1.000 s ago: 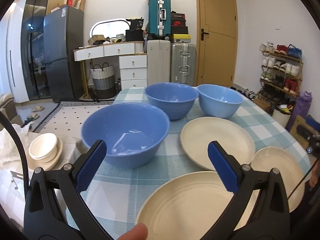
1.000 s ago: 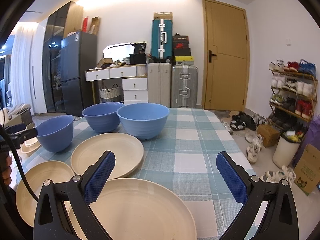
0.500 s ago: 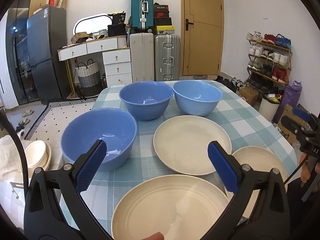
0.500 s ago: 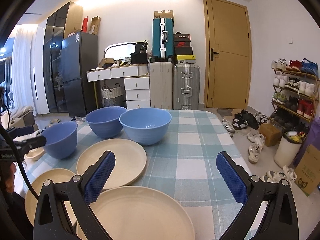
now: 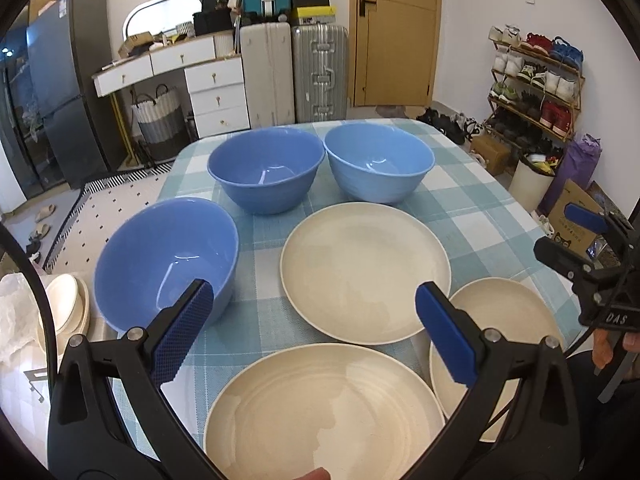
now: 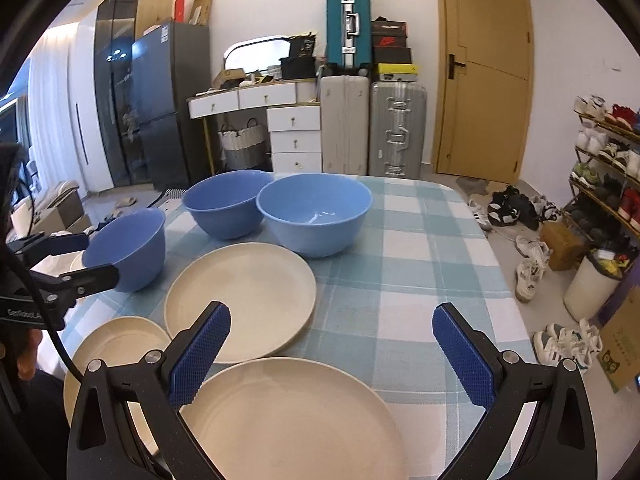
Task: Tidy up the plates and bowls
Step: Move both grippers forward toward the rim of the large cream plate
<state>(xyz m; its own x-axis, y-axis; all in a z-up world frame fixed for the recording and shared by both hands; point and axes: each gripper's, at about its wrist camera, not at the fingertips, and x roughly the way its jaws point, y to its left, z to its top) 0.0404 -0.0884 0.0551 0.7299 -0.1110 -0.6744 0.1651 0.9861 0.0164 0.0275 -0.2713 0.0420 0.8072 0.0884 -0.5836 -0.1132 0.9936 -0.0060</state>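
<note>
Three blue bowls stand on the checked tablecloth (image 5: 472,200): one at the near left (image 5: 168,260), one at the far middle (image 5: 266,174), a lighter one at the far right (image 5: 378,168). Three cream plates lie nearer: a middle one (image 5: 364,272), a large near one (image 5: 320,412) and a small one at the right (image 5: 504,328). My left gripper (image 5: 312,328) is open and empty above the near plate. My right gripper (image 6: 328,354) is open and empty above the near plate (image 6: 280,420); it also shows in the left wrist view (image 5: 592,248).
Cream bowls (image 5: 64,312) sit on a low stand left of the table. Suitcases (image 5: 320,68), a white dresser (image 5: 208,80), a dark fridge (image 5: 60,80), a door and a shoe rack (image 5: 536,88) line the room. A bin (image 6: 596,284) and shoes lie right of the table.
My left gripper has risen and swung right, so all bowls and plates now show from higher up. My right gripper has lifted slightly. Both stay open.
</note>
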